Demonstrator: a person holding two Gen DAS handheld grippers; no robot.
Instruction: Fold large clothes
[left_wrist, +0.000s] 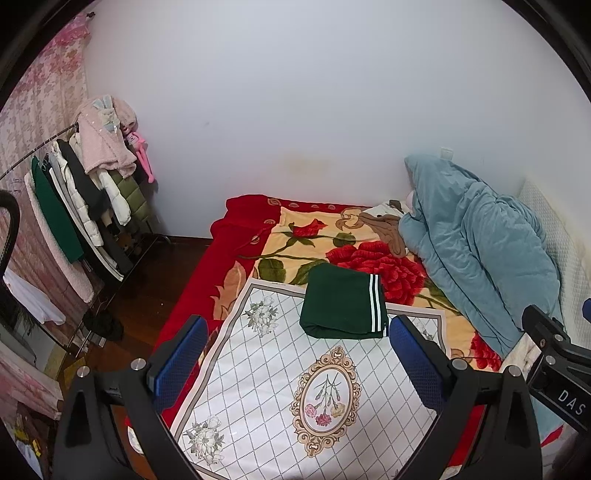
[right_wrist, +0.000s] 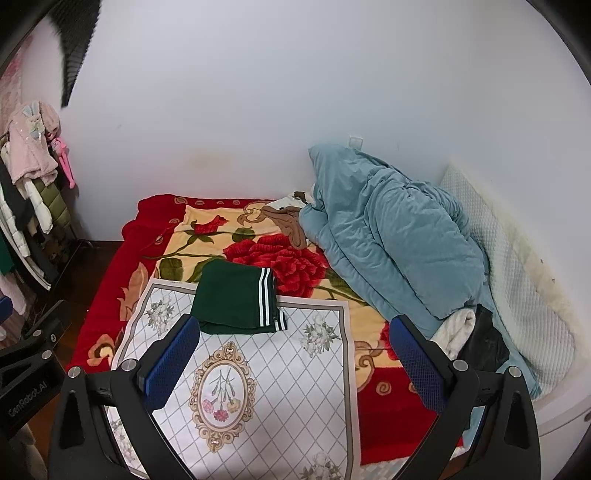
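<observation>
Folded dark green garment (left_wrist: 343, 301) lying as a compact rectangle at the far edge of the white floral cloth (left_wrist: 280, 387) on the bed, left gripper (left_wrist: 299, 354) and right gripper (right_wrist: 295, 354) both spread apart and empty, folding apparently complete.

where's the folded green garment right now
In both wrist views the folded green garment lies on the far edge of the white patterned cloth, overlapping the red floral blanket, left of the blue quilt.
</observation>
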